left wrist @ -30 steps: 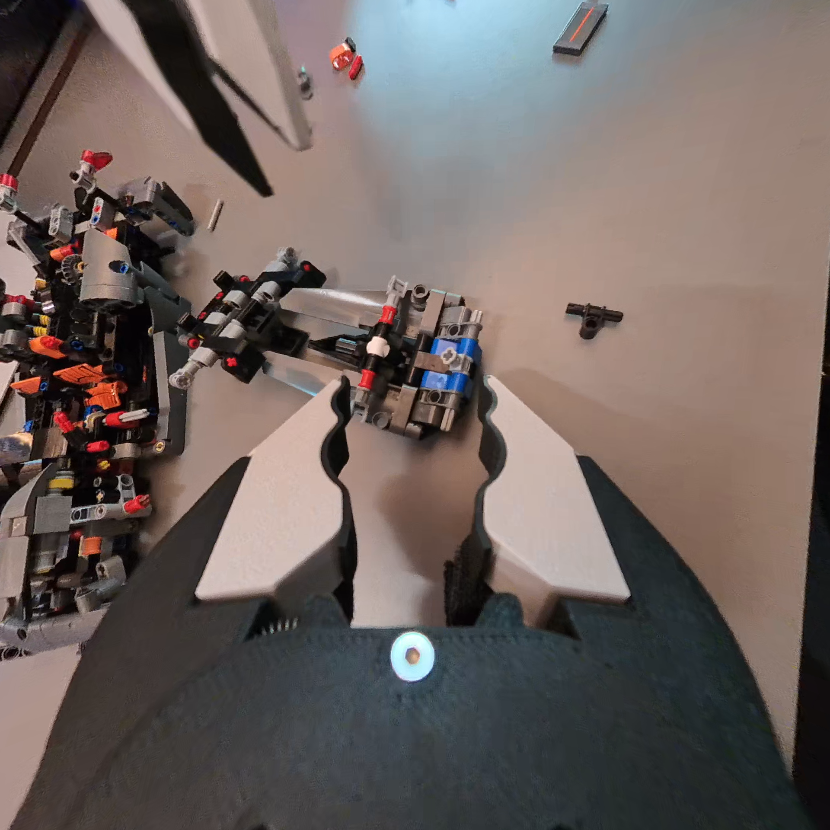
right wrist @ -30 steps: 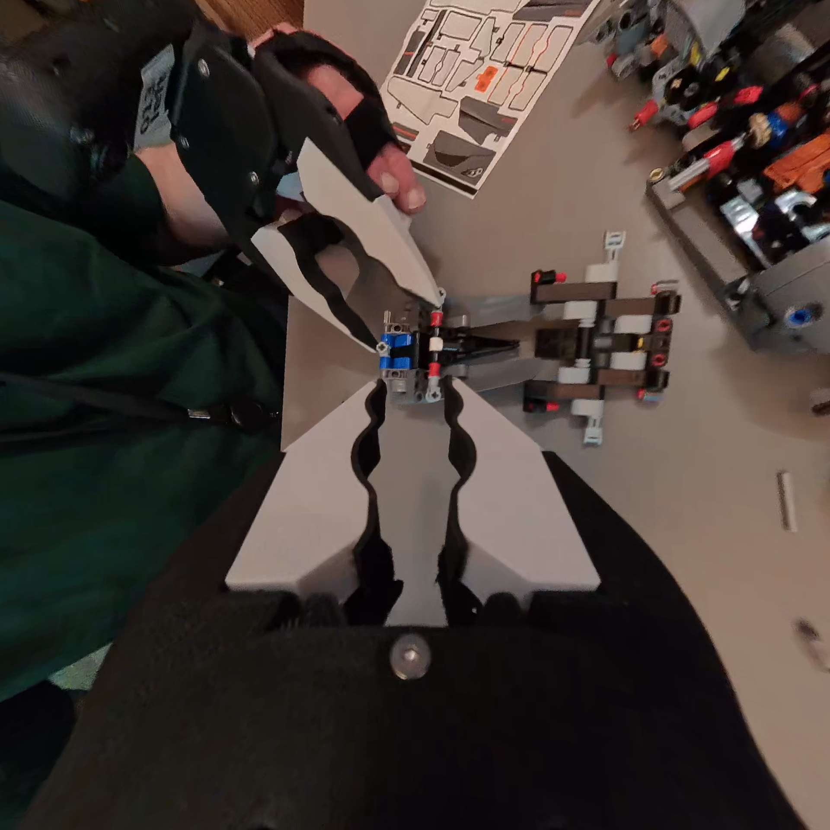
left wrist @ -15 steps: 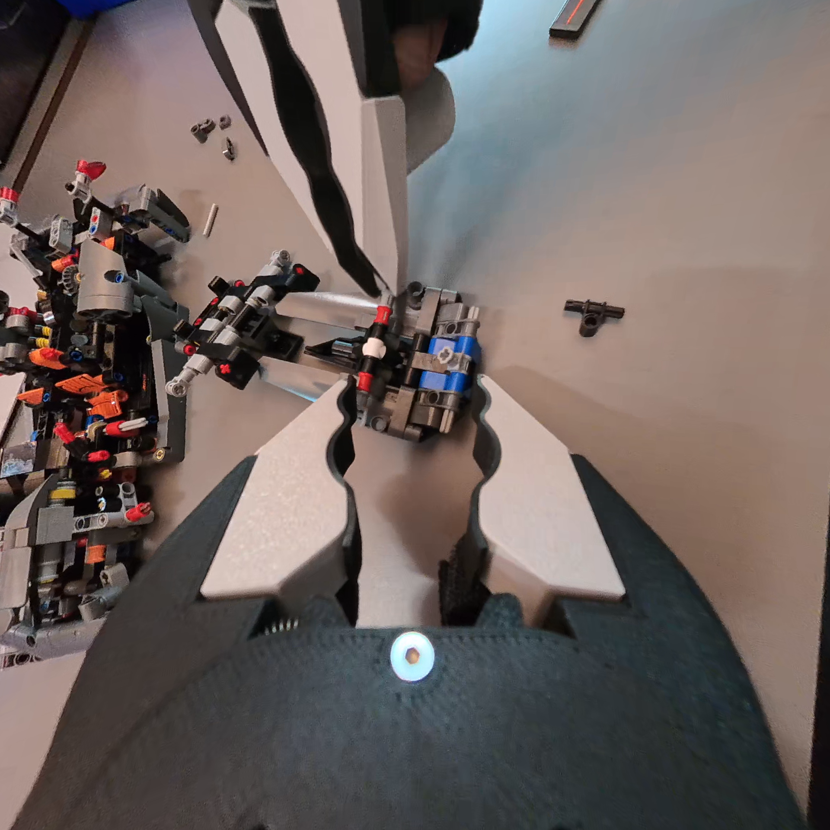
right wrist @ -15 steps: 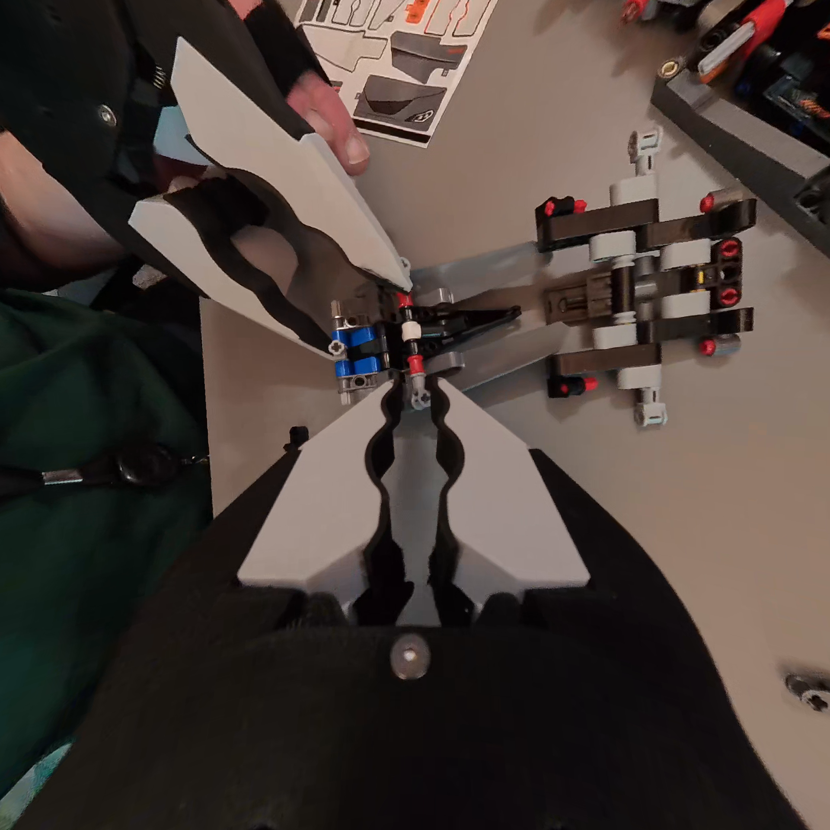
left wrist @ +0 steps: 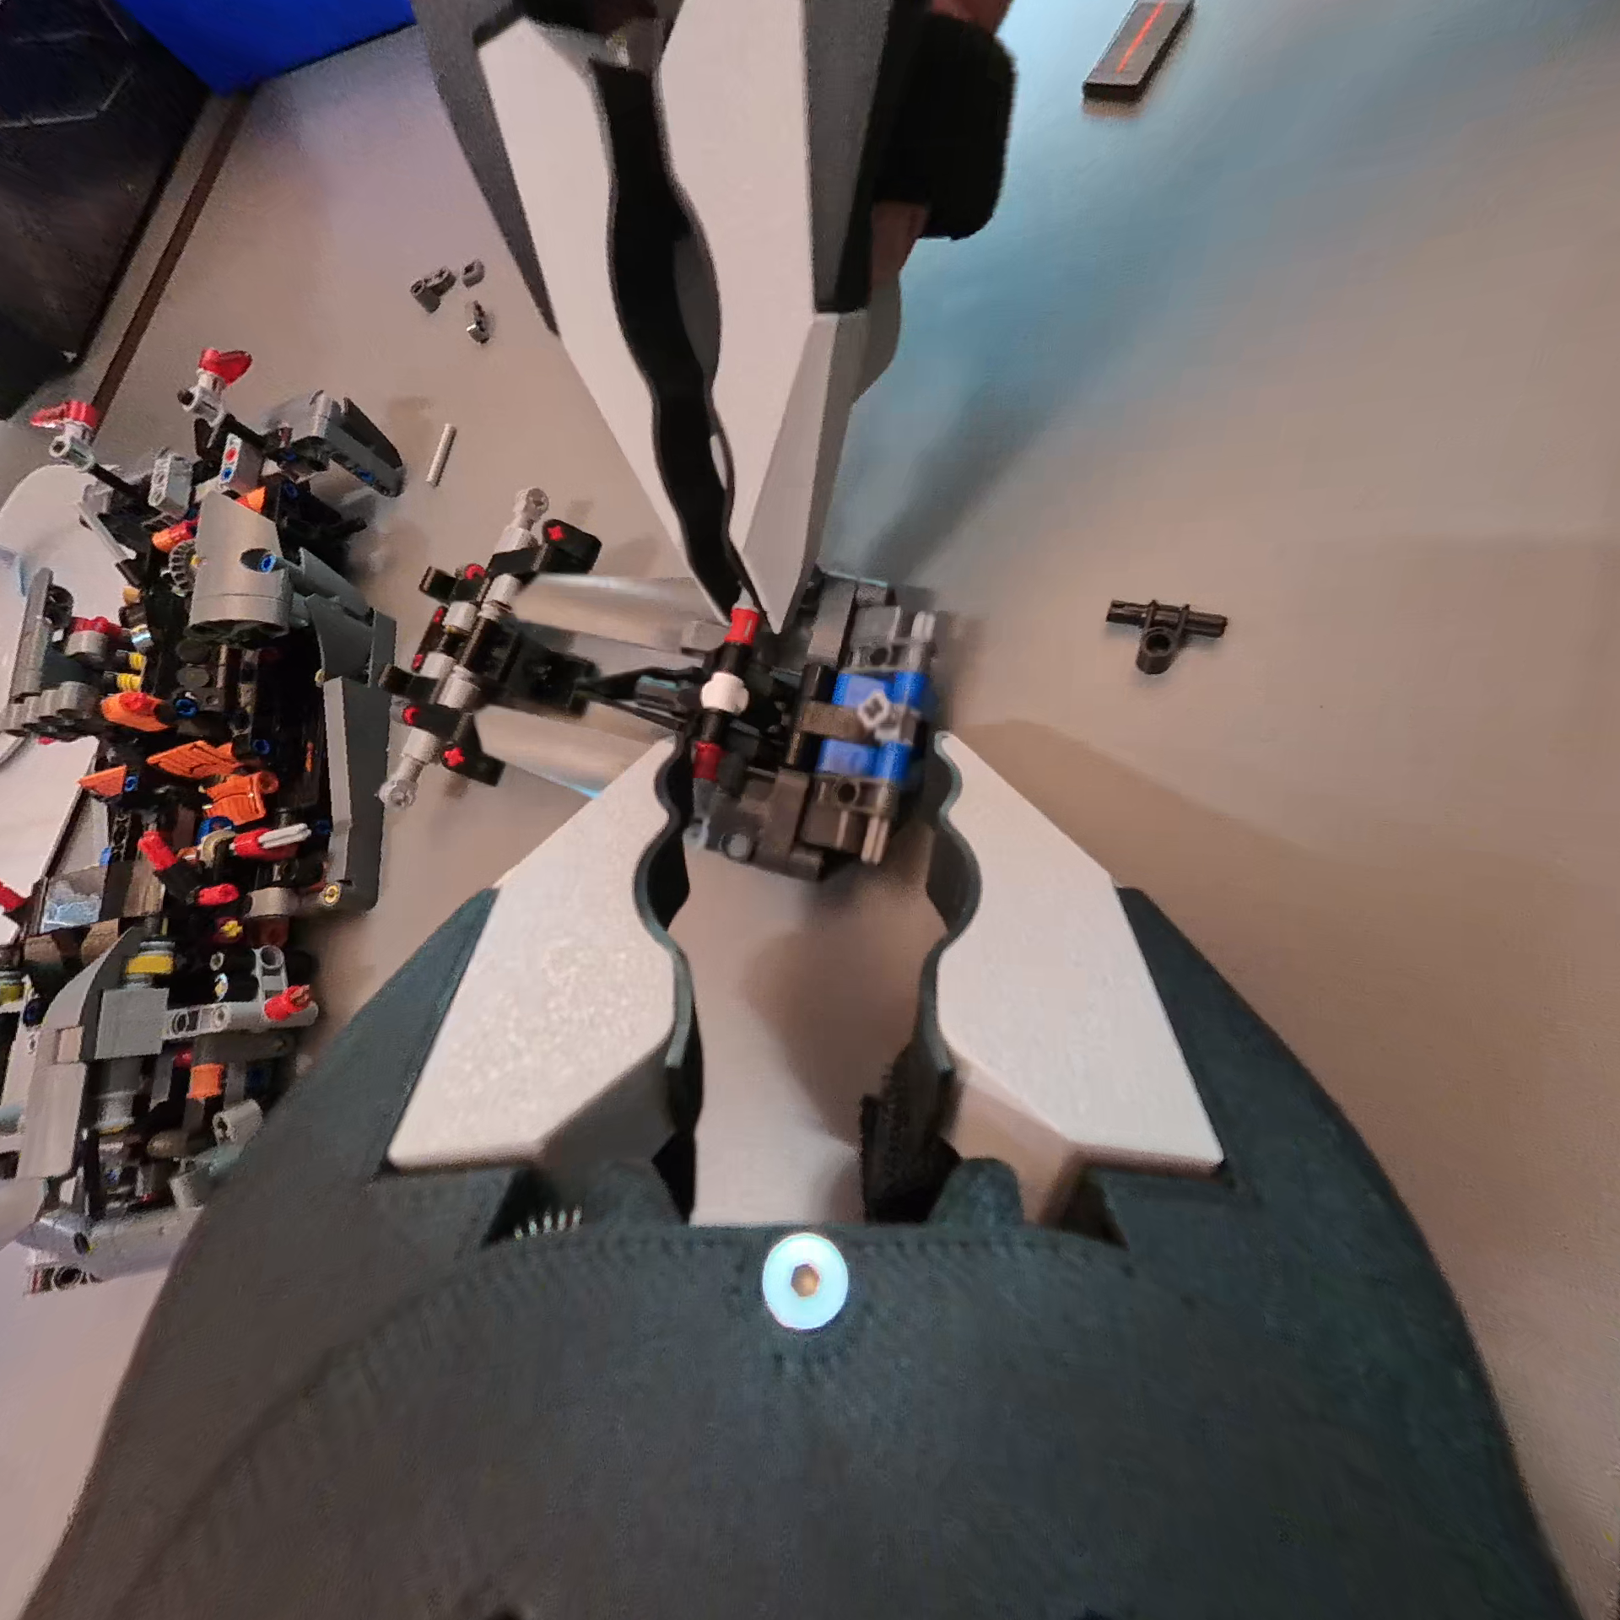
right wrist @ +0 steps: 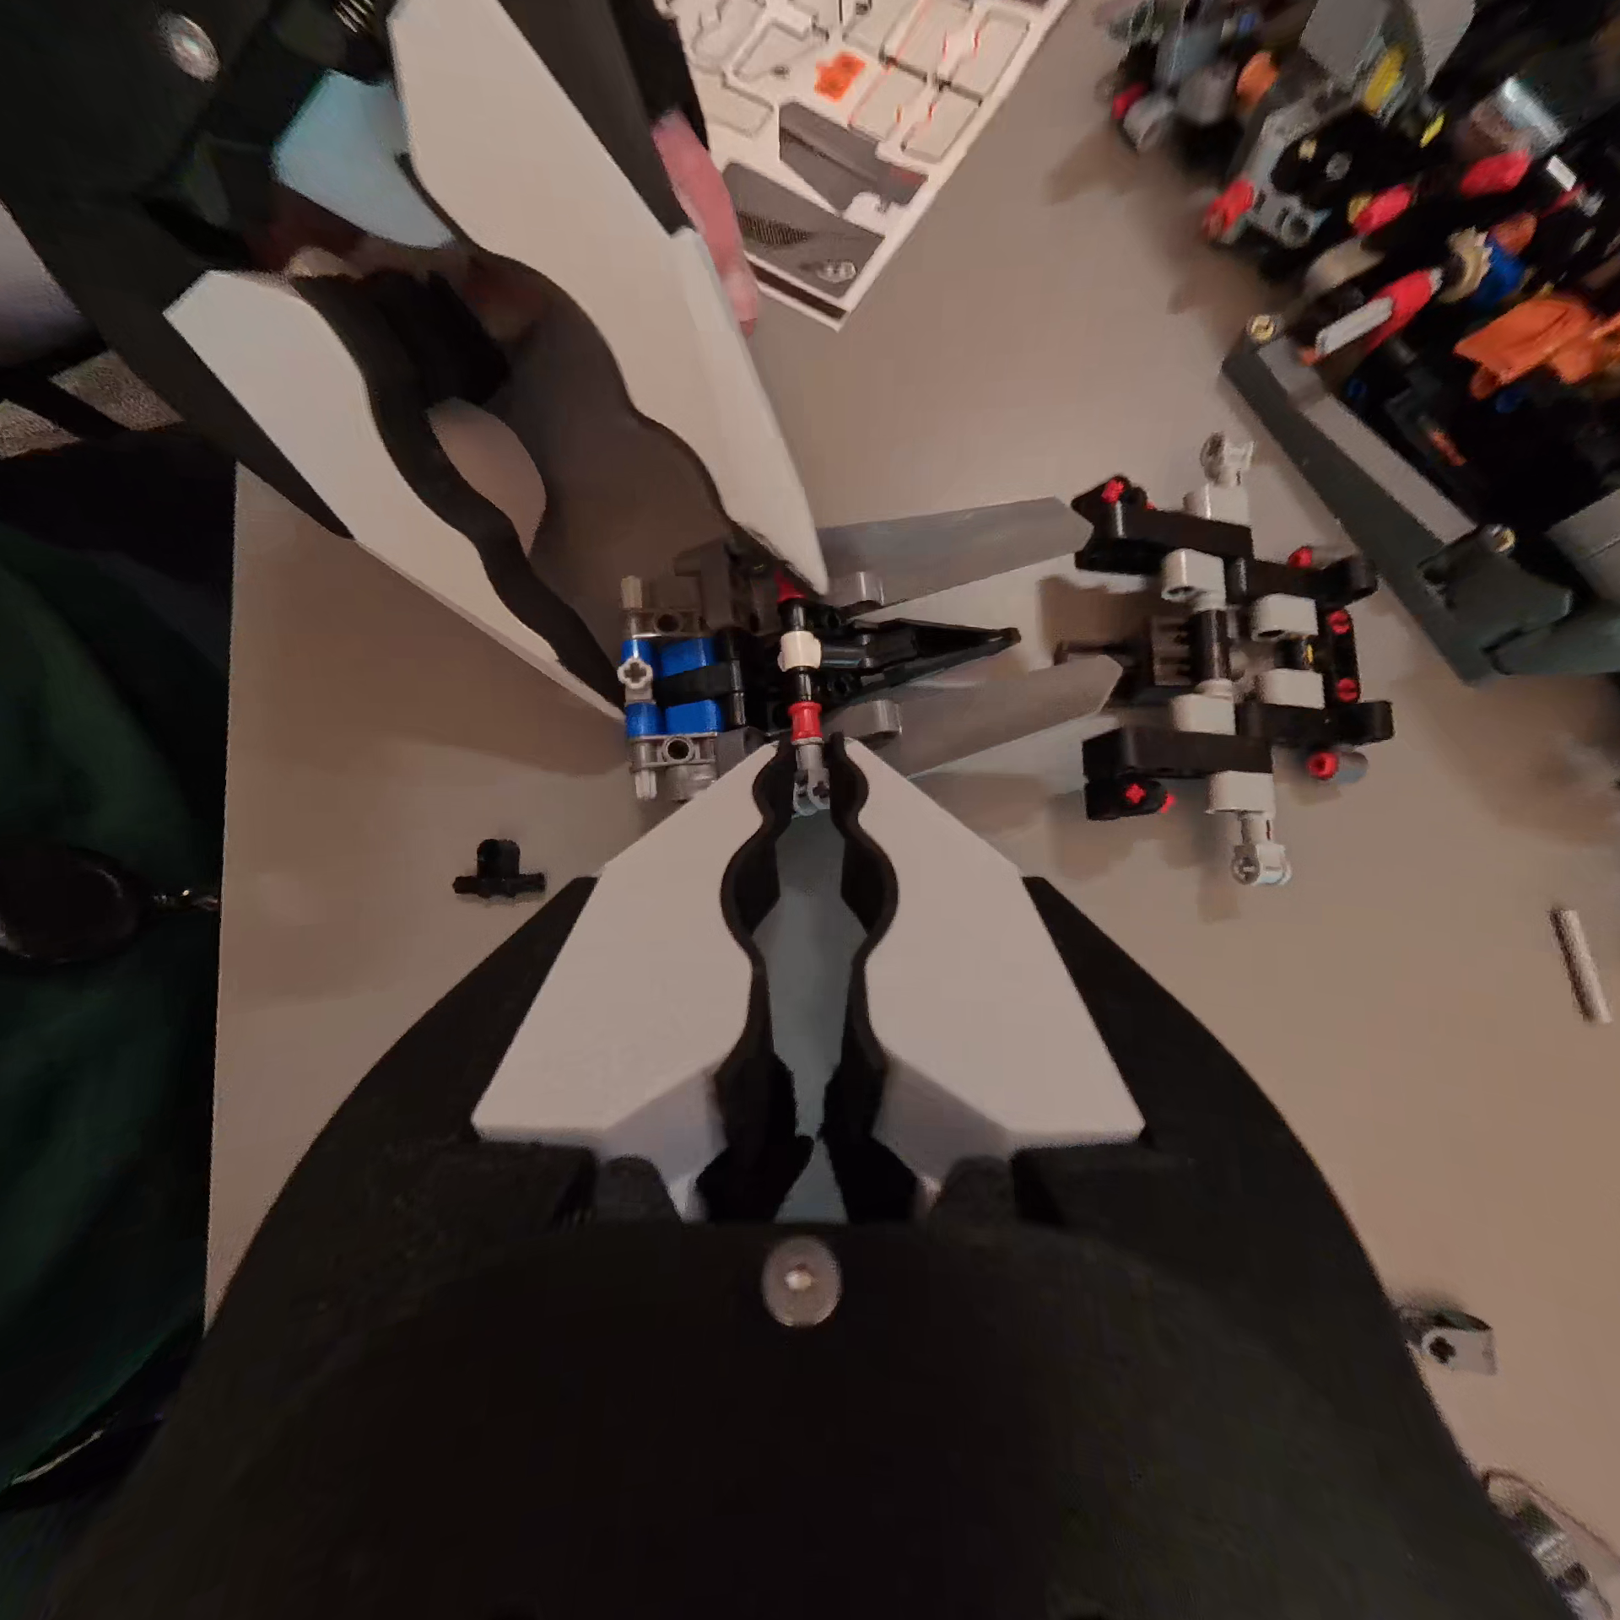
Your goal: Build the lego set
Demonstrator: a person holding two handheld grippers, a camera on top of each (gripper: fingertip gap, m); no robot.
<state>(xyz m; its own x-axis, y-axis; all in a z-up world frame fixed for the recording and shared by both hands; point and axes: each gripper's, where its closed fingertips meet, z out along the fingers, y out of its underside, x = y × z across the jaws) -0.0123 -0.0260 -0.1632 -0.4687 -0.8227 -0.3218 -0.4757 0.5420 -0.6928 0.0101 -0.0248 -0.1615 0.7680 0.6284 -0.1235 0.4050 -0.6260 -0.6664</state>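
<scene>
A small sub-assembly lies on the grey table, with a blue block at one end and black arms at the other. It also shows in the right wrist view. A black axle with a white bush and red bushes crosses it. My left gripper is shut on the blue-block end and also shows in the right wrist view. My right gripper is shut on a small light grey connector at the axle's end. In the left wrist view it comes down from above.
A large part-built car chassis stands close beside the sub-assembly. A sticker sheet lies behind. A loose black connector, a grey pin, small grey parts and a black tile lie around. The table edge is near. Less than 4 cm separates the two grippers' tips. The right tips stand about 15 centimetres off the grey pin. Look for it in the right wrist view too.
My right gripper has moved in to the axle's end and narrowed onto the grey connector. My left gripper and the sub-assembly have hardly moved.
</scene>
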